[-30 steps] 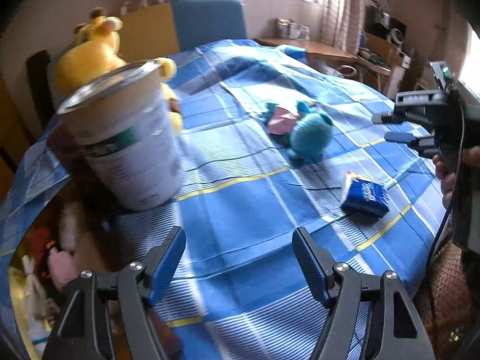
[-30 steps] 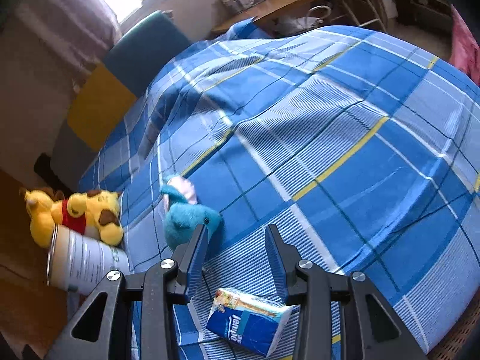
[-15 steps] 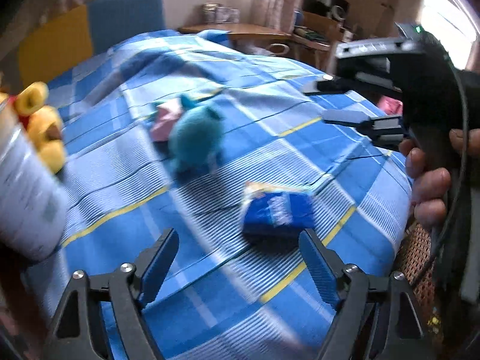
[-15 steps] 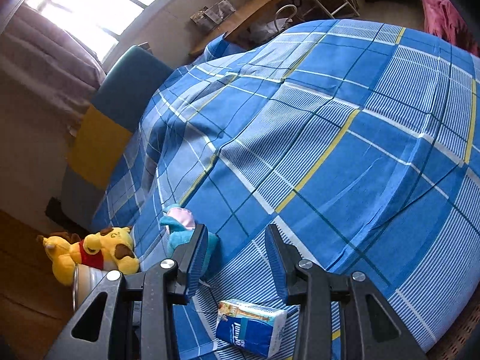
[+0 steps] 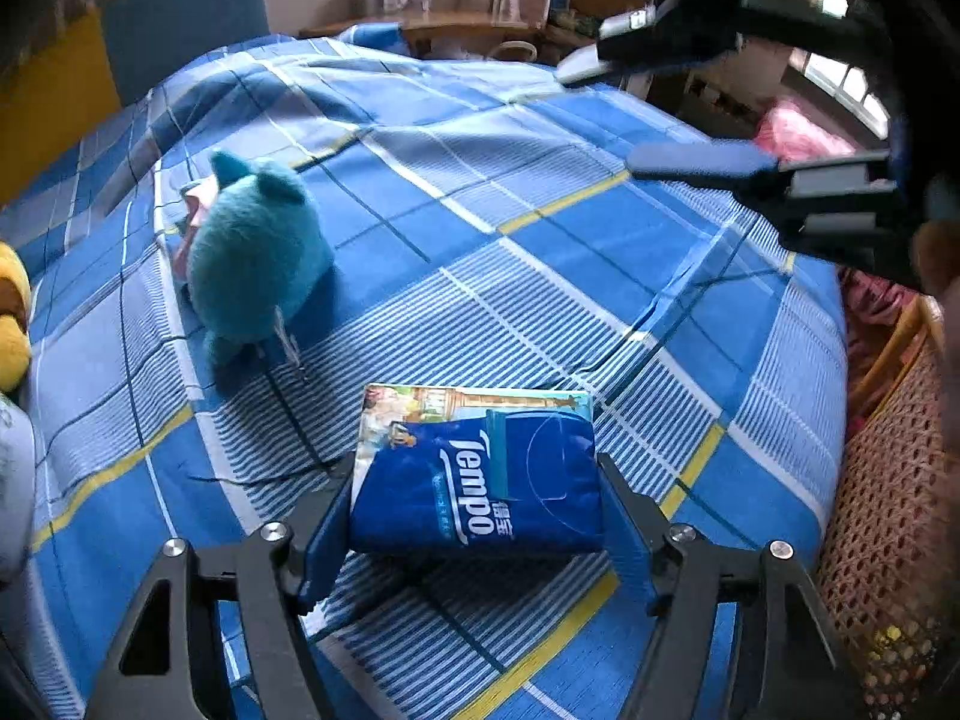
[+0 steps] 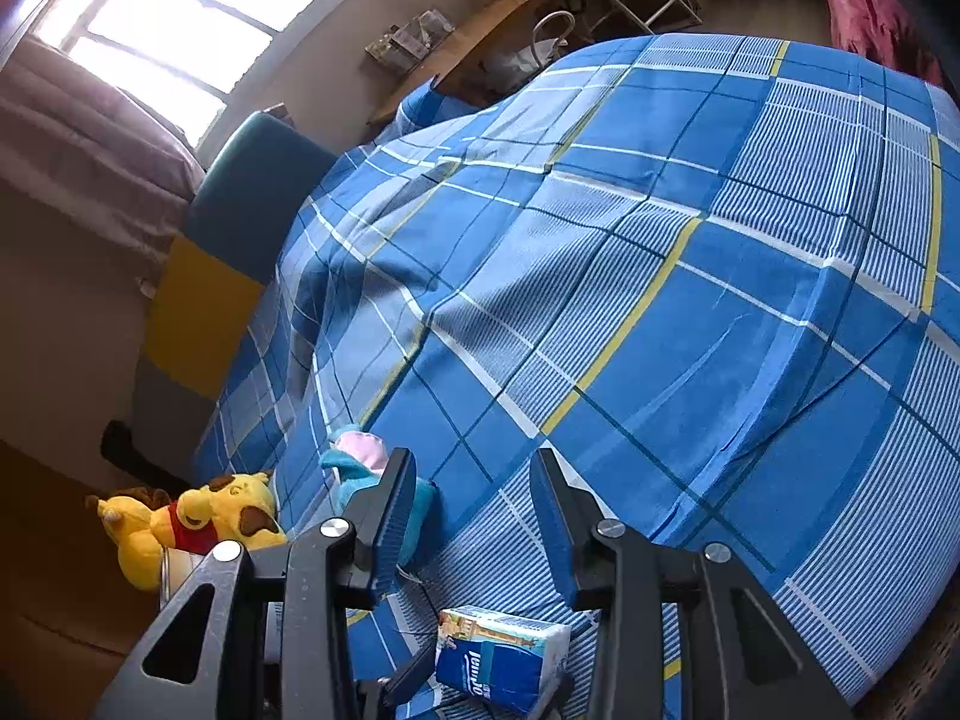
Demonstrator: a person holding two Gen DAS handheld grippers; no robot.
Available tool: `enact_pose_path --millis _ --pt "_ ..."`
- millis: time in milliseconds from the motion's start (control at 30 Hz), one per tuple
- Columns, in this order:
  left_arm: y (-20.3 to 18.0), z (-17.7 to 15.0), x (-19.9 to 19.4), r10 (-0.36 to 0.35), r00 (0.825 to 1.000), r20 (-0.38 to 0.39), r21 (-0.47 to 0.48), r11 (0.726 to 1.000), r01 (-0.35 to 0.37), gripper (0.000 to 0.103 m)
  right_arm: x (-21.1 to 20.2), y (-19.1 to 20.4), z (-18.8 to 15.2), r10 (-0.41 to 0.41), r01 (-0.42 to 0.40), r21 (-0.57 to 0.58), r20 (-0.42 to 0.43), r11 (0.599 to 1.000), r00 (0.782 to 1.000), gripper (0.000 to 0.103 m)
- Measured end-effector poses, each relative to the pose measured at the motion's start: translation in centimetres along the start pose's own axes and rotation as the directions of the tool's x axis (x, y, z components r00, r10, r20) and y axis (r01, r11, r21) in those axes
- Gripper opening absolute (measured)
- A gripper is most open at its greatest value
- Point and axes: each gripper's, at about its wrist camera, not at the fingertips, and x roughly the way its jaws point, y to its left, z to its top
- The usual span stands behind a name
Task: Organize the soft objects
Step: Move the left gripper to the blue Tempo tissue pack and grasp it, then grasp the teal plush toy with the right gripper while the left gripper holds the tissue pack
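Right now the step in hand looks like the pick-up of the tissue pack [image 5: 477,474], a blue soft packet lying flat on the checked bedspread [image 5: 540,252] near the bed's front edge. The left gripper [image 5: 474,516] has its two fingers [image 5: 627,534] set one on each side of the packet, and they are closing on it; the left-hand pad seems to sit against the packet's side, but whether the right-hand one has met the wrapper cannot be told, so I would not call it a firm hold yet. The right gripper [image 6: 474,516] hangs above the bed with its fingers partly apart and nothing between them; it seems to be waiting its turn. Beyond the packet lies a teal plush toy [image 5: 252,258], well apart from it, and a yellow plush bear [image 6: 192,525] sits at the bed's far side next to a tin can [image 6: 180,576], only a sliver of which shows. My judgement is that the next move calls for finishing the squeeze until both pads bear evenly on the wrapper, then a straight lift clear of the bedspread. The packet is soft and slick, so too light a pinch may let it slide out, and too low a grip may catch the sheet with it. Where the soft things are meant to go is not visible.
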Motion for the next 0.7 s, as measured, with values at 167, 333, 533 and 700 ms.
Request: enact_pose_path --millis 167,333,533,700 --pt "2.2 -2.0 -3.1 0.027 0.999 0.045 -0.059 0.998 -0.025 0.073 0.6 0.1 -0.2 -0.012 0.012 -0.011 -0.020 1.000 1.000 0.039" --pt "5.7 -5.7 -6.9 0.190 0.979 0.069 -0.167 0.970 -0.176 0.073 2.1 1.0 -1.0 -0.016 0.010 -0.068 -0.098 0.998 0.995 0.039" --pt "9.5 -10.2 -7.5 0.300 0.954 0.006 -0.283 0.915 -0.286 0.073 3.9 2.7 -2.5 -0.072 0.038 -0.195 -0.171 0.980 0.983 0.039" --pt "9.3 -11.3 -6.9 0.303 0.951 0.059 -0.244 0.928 -0.280 0.074 4.2 4.0 -3.6 -0.126 0.079 -0.286 -0.151 0.955 0.981 0.039"
